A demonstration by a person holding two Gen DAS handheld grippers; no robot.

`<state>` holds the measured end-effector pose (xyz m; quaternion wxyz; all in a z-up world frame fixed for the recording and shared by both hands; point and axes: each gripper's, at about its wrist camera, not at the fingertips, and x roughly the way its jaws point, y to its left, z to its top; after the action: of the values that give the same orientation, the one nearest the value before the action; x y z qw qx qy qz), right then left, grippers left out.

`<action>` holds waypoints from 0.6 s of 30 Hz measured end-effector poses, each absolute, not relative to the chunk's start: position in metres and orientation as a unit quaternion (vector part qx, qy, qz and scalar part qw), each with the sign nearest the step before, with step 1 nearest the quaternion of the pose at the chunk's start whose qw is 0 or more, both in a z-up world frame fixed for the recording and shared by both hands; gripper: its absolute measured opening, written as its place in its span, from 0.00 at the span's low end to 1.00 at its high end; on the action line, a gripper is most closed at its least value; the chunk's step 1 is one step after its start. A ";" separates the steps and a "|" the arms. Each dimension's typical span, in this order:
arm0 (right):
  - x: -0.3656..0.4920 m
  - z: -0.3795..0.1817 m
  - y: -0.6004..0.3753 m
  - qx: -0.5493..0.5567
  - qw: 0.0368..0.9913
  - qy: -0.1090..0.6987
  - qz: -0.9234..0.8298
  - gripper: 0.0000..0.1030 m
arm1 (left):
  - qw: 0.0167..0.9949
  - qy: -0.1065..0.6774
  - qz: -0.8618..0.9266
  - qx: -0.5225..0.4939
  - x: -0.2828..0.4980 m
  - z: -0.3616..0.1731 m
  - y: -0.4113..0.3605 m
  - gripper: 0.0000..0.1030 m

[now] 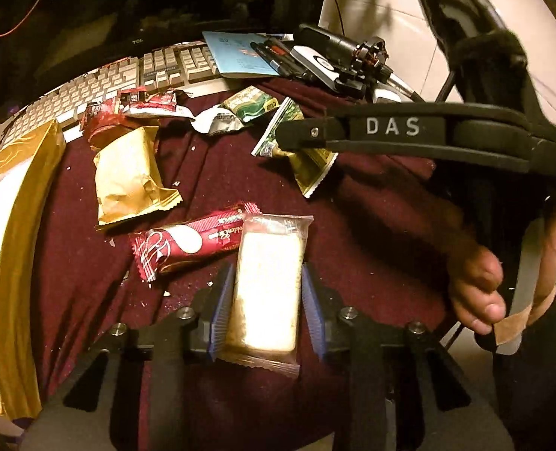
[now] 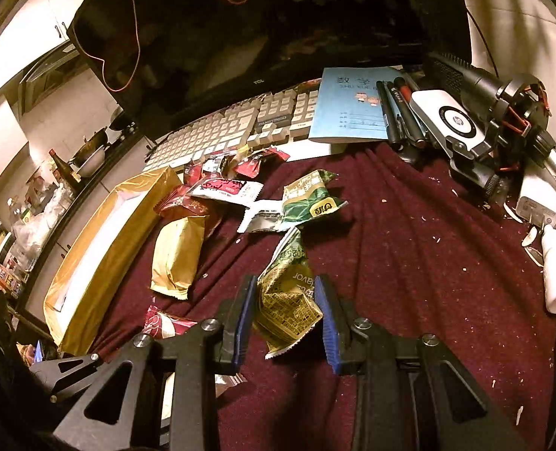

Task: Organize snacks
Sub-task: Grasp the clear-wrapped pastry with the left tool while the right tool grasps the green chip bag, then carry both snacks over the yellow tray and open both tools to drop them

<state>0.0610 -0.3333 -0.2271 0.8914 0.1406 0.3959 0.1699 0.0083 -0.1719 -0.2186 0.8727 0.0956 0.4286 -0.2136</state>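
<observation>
While the right gripper pinches a green snack packet, the left gripper clamps a pale cake packet.

Each black claw has blue ribbed pads, silver screws and white "DAS" lettering.

Keyboard, blue notebook, pens

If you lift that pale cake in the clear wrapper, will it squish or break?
Probably a little. The cake in the clear wrapper looks soft and crumbly, and crumbs already dot the maroon cloth. The left tongs pinch its sides, so it may dent. Its shiny film looks slippery, and it is likely light.
</observation>
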 end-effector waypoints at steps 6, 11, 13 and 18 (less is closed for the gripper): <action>0.061 -0.227 -0.331 0.134 0.894 0.391 0.170 0.32 | 0.878 0.418 -0.206 0.112 0.005 -0.219 -0.175 0.31; 0.056 -0.223 -0.335 0.144 0.899 0.377 0.171 0.32 | 0.888 0.395 -0.224 0.069 -0.002 -0.206 -0.161 0.31; 0.052 -0.221 -0.338 0.159 0.898 0.373 0.172 0.32 | 0.893 0.383 -0.235 0.036 -0.004 -0.196 -0.150 0.31; 0.047 -0.211 -0.335 0.170 0.902 0.357 0.172 0.32 | 0.907 0.353 -0.227 -0.038 -0.001 -0.177 -0.121 0.31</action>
<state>0.0467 -0.3345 -0.2109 0.9025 0.1700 0.3567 0.1716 -0.0010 -0.1208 -0.1770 0.9066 -0.0382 0.3533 -0.2273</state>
